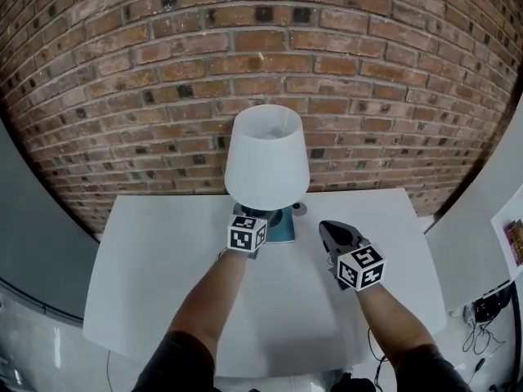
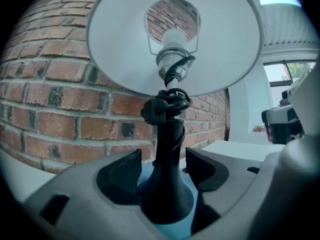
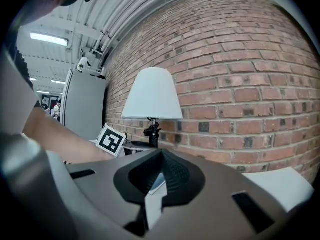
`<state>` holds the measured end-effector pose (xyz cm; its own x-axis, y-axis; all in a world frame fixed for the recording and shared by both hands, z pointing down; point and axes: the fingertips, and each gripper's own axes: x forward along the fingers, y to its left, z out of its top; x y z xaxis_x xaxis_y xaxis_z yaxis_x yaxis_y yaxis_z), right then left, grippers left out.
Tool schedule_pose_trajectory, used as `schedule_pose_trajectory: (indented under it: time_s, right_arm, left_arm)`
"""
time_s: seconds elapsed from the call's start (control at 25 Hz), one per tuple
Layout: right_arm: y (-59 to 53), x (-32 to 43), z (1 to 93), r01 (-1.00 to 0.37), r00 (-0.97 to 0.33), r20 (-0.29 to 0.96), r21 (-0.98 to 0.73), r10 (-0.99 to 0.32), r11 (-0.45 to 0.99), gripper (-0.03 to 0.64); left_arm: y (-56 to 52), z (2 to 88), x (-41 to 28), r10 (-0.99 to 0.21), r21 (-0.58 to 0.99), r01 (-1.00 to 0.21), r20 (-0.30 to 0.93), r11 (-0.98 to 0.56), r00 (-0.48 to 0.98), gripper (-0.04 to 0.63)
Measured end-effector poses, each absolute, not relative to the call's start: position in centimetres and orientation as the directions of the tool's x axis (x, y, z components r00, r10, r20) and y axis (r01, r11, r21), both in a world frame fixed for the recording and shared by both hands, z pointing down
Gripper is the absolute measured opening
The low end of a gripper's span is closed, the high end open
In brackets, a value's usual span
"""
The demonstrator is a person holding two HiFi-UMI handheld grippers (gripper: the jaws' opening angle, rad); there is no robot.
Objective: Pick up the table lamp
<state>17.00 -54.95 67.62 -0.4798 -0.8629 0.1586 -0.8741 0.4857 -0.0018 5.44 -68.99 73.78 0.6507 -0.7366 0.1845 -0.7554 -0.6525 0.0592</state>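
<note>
Lamp (image 1: 266, 158) upright at far middle of tabletop (image 1: 163, 284), by brick wall. Probably light but top-heavy, shade fragile; best hold low on stiff black stem (image 2: 167, 139). Left gripper (image 2: 162, 169): jaws apart, one each side of stem, very close, firm contact unclear. Right gripper (image 3: 160, 176), near right: jaws together, holds nothing.

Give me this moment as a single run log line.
left gripper: open, jaws around table lamp stem, gap on one side | right gripper: shut, empty | table lamp: upright at white table far edge
</note>
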Motion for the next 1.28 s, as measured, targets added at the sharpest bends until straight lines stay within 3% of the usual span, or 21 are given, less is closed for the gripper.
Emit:
schedule_pose_trajectory:
  time_s: [0.2, 0.24, 0.28, 1.28]
  right_arm:
    - [-55.3, 17.6, 67.5, -0.869, -0.49, 0.15, 0.001, -0.859, 0.495, -0.008]
    - [-55.3, 17.7, 67.4, -0.868, -0.491, 0.147, 0.003, -0.858, 0.497, -0.008]
    - [-55.3, 17.8, 67.3, -0.867, -0.493, 0.145, 0.004, -0.858, 0.499, -0.008]
    - [-54.6, 16.5, 59.5, -0.871, -0.478, 0.148, 0.052, -0.866, 0.489, -0.008]
  left_arm:
    - [-69.8, 74.4, 7.4, -0.72, 0.064, -0.739, 0.184, -0.671, 0.669, 0.255]
    - [-70.2, 74.4, 7.3, -0.724, 0.073, -0.744, 0.181, -0.665, 0.665, 0.241]
    - [-70.5, 74.4, 7.3, -0.727, 0.083, -0.747, 0.178, -0.66, 0.663, 0.168]
    - [-68.3, 63.3, 4.0, -0.686, 0.075, -0.714, 0.221, -0.696, 0.693, 0.16]
